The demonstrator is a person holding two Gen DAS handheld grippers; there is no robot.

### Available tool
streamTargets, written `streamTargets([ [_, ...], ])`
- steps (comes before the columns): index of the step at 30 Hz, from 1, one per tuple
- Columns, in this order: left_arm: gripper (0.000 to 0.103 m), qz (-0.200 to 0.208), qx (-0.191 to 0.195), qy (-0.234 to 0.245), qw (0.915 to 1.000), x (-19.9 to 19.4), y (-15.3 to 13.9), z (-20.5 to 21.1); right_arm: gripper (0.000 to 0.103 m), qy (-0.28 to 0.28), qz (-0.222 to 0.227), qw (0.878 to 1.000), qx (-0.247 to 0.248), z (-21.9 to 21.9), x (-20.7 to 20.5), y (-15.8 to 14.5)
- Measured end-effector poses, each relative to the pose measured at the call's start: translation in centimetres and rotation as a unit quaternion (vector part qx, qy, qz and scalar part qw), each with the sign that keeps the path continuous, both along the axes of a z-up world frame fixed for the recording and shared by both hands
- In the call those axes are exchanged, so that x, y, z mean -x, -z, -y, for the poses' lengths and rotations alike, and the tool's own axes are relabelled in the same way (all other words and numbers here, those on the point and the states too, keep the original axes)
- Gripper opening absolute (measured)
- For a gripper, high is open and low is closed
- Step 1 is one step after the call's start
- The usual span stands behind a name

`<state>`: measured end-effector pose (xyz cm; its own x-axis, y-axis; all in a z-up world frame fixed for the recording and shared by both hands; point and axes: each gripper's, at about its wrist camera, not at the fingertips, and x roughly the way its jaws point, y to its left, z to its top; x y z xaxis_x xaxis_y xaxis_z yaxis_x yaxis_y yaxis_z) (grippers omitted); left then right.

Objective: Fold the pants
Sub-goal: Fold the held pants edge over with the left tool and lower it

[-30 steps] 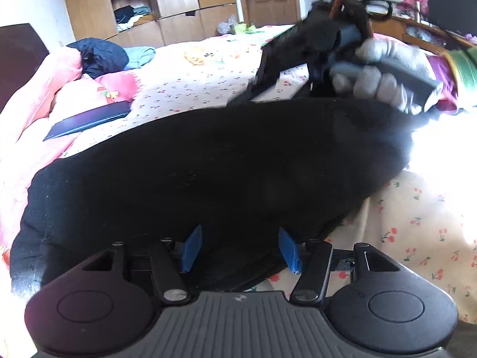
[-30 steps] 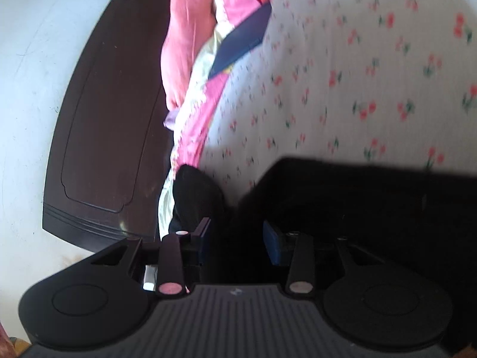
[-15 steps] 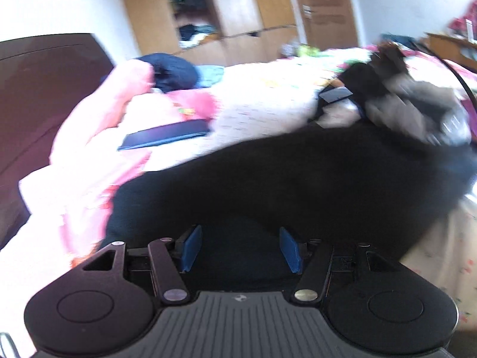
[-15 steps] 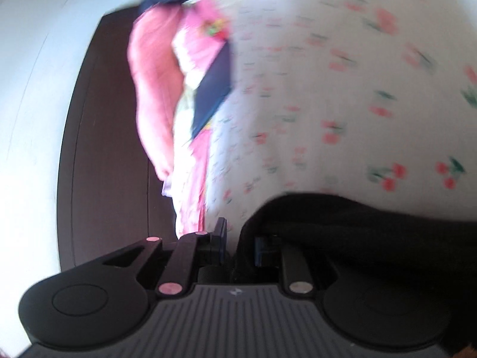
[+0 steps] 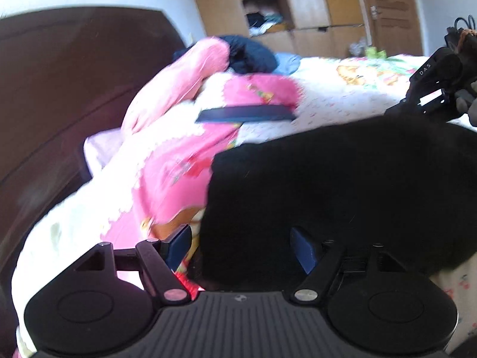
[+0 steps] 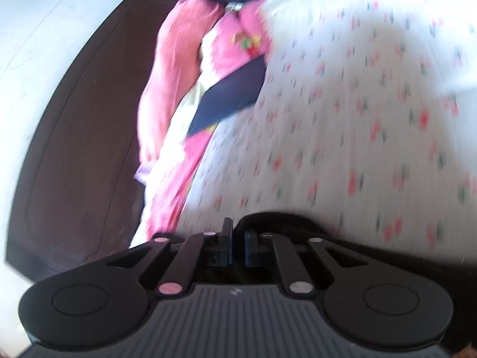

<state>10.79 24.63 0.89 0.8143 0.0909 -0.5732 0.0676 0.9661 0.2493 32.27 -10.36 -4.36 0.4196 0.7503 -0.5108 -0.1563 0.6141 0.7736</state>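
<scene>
1. Pants (image 5: pixel 342 185): black, filling the right and centre of the left wrist view; a second ago spread wider across the lower frame, now drawn in, with the left edge standing near frame centre and pink bedding bared at lower left.
2. In the right wrist view, only a black hem (image 6: pixel 277 219) showing at bottom centre; a second ago a broad dark sheet across the lower right. Probably gathered and raised off the bed (image 6: pixel 372 104).
3. Meaning for the task, as a judgement: one end being carried over for a fold, fold not yet laid down.
4. Right gripper (image 6: pixel 238 246): a second ago spread, now closed to a narrow slit with black cloth pinched between the blue pads (image 6: pixel 228 247). Grasping the pants.
5. Same gripper (image 5: pixel 429 92) seen at the upper right edge of the left wrist view, meeting the top edge of the cloth.
6. Left gripper (image 5: pixel 241 246): wide apart, as in both earlier views; cloth lying between and beyond the pads (image 5: pixel 302 247), not clamped. Contact with either pad cannot be told.
7. Outward: pink quilt (image 5: pixel 179 155) at left centre, dark headboard (image 5: pixel 65 95) at far left, wardrobe (image 5: pixel 298 0) at top.
</scene>
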Motion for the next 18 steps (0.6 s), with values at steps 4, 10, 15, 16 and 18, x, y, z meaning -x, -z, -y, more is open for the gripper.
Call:
streamTargets([
  [4, 0.083, -0.042, 0.056, -0.005, 0.9975, 0.1, 1.3, -1.4, 0.007, -0.01, -0.013, 0.997, 0.071, -2.0, -0.9, 1.3],
  [10, 0.063, -0.031, 0.044, 0.011, 0.9985, -0.3, 0.7, -1.7, 0.007, -0.053, -0.039, 0.988, 0.139, -3.0, -2.7, 0.2],
  [15, 0.059, -0.044, 0.053, 0.027, 0.9973, 0.2, 0.3, -2.6, 0.028, -0.012, 0.075, 0.967, 0.242, -2.4, 2.9, -4.5],
  [16, 0.059, -0.047, 0.061, 0.029, 0.9966, 0.4, 0.2, -2.8, 0.032, 0.003, 0.129, 0.951, 0.282, -2.7, 4.7, -5.9],
  [18, 0.061, -0.043, 0.076, 0.027, 0.9958, 0.4, 0.2, -3.4, 0.032, 0.01, 0.198, 0.927, 0.317, -3.4, 8.6, -8.0],
])
